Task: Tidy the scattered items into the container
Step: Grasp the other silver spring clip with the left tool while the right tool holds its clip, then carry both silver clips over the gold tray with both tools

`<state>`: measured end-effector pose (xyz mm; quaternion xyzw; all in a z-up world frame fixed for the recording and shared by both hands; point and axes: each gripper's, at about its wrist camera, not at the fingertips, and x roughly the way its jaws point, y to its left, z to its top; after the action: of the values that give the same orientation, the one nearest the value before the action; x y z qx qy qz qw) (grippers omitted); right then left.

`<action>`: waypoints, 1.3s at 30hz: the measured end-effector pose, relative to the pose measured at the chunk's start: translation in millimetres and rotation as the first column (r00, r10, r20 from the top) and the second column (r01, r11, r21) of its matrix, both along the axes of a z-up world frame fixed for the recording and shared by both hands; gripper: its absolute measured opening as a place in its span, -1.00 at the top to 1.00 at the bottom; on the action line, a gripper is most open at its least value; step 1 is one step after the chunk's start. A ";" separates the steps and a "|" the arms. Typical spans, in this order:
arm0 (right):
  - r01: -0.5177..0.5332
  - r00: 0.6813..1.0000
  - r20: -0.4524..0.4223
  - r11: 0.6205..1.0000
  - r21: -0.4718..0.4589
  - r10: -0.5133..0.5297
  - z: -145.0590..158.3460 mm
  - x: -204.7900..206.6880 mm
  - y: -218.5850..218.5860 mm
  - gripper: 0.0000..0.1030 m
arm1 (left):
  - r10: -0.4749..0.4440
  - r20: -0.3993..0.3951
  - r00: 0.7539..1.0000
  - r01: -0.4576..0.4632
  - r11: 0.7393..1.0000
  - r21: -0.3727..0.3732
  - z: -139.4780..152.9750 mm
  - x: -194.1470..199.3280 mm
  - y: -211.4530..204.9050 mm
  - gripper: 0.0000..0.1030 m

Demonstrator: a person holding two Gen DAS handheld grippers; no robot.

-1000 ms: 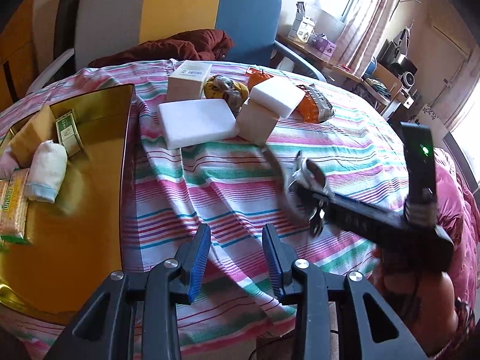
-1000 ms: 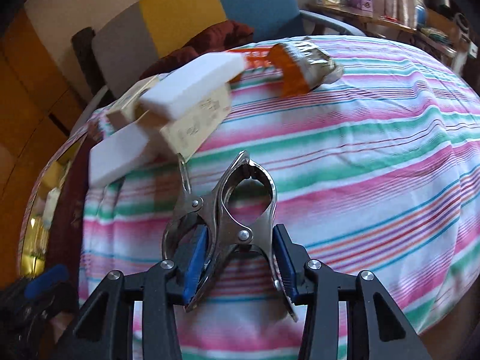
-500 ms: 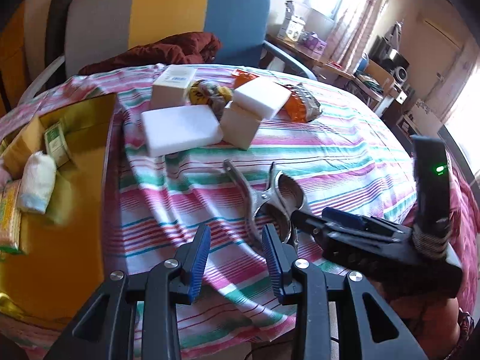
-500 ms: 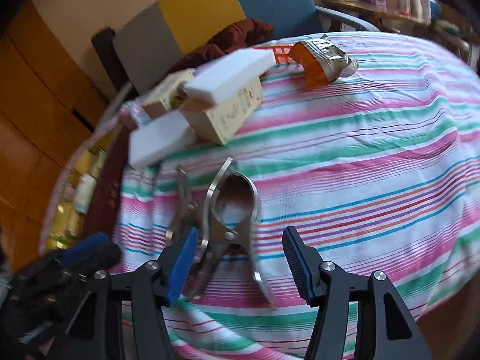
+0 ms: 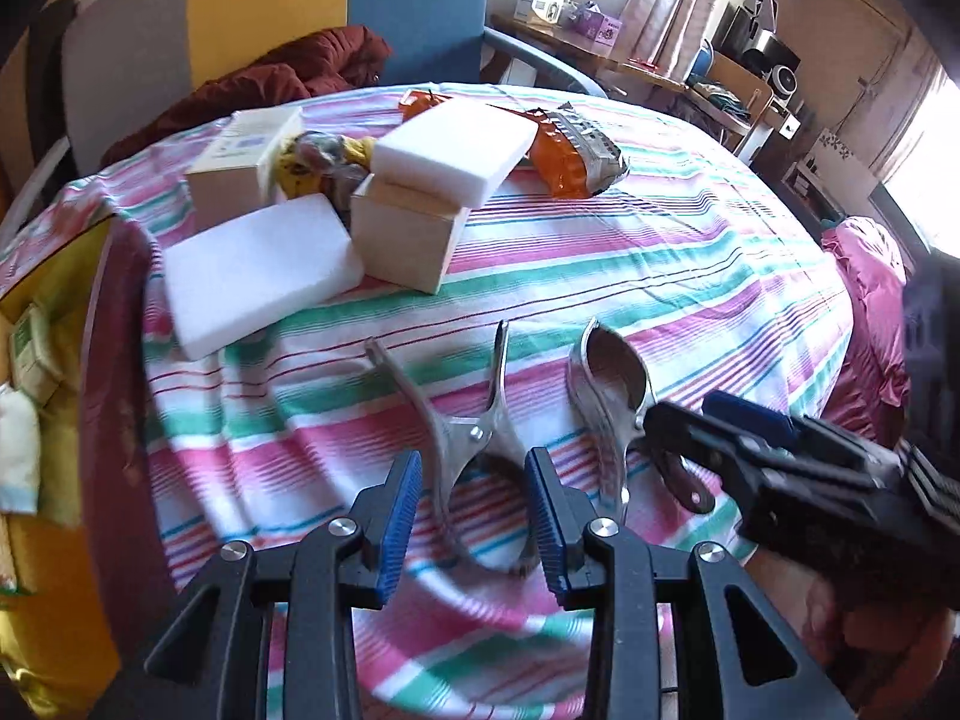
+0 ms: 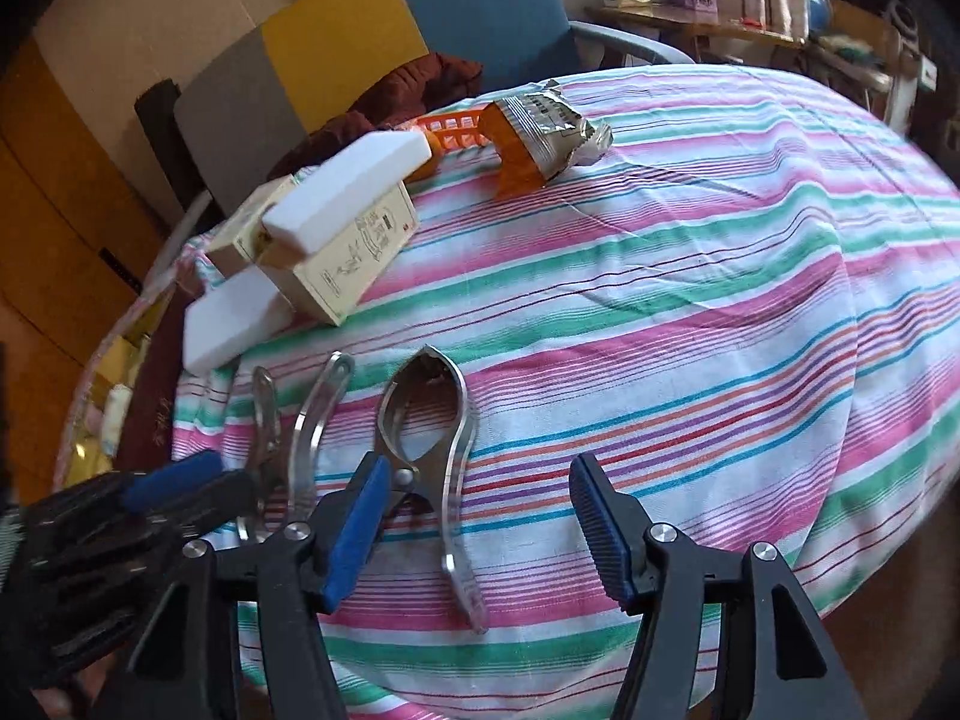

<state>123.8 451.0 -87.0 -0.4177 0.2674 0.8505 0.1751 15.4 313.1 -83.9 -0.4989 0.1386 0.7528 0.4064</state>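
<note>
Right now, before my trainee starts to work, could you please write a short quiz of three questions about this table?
1. True or false: the right gripper is shut on a metal clamp.
2. What lies on top of the beige box? A) white block B) orange packet C) metal clamp
3. How many metal clamps lie on the striped cloth?
Key: 1 false, it is open; 2 A; 3 two.
</note>
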 end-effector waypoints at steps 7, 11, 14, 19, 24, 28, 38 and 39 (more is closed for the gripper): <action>-0.023 0.999 0.030 1.000 0.001 0.023 -4.4 -10.2 -8.0 -0.23 | -0.025 0.002 1.000 0.025 0.999 -0.024 -11.1 -4.3 12.0 0.21; -0.034 0.998 0.049 0.999 -0.015 0.034 -10.2 -10.8 -10.0 -0.23 | -0.016 -0.049 0.999 0.013 0.998 -0.059 -9.7 -1.2 -4.8 0.21; -0.058 0.997 0.057 0.998 -0.007 0.058 -11.3 -13.2 -15.3 -0.24 | 0.024 -0.052 0.998 -0.027 0.997 -0.068 -6.8 -3.9 -22.6 0.22; -0.098 0.993 0.074 0.995 0.033 0.096 -12.2 -26.6 -25.2 -0.24 | 0.035 -0.045 0.998 -0.037 0.998 -0.045 -3.7 -8.3 -26.1 0.22; -0.108 0.990 0.095 0.990 0.088 0.100 -13.8 -38.0 -24.9 0.00 | 0.010 -0.077 0.997 -0.018 0.994 -0.107 -15.1 -9.6 -7.8 0.22; -0.114 0.990 0.097 0.988 0.104 0.104 -13.8 -35.9 -20.4 0.21 | 0.022 -0.091 0.996 -0.030 0.995 -0.092 -16.4 -7.4 -11.1 0.24; -0.100 0.993 0.078 0.993 0.069 0.094 -10.9 -25.2 -20.2 0.29 | 0.073 -0.054 0.996 -0.074 0.997 -0.023 -6.4 -4.5 -29.4 0.25; -0.100 0.993 0.074 0.993 0.064 0.095 -10.2 -24.6 -20.6 0.29 | 0.077 -0.051 0.996 -0.078 0.997 -0.015 -3.7 -4.1 -31.5 0.25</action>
<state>99.2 430.4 -97.2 -0.4539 0.2113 0.8514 0.1565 11.3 281.6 -87.6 -0.4882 0.1358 0.7792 0.3689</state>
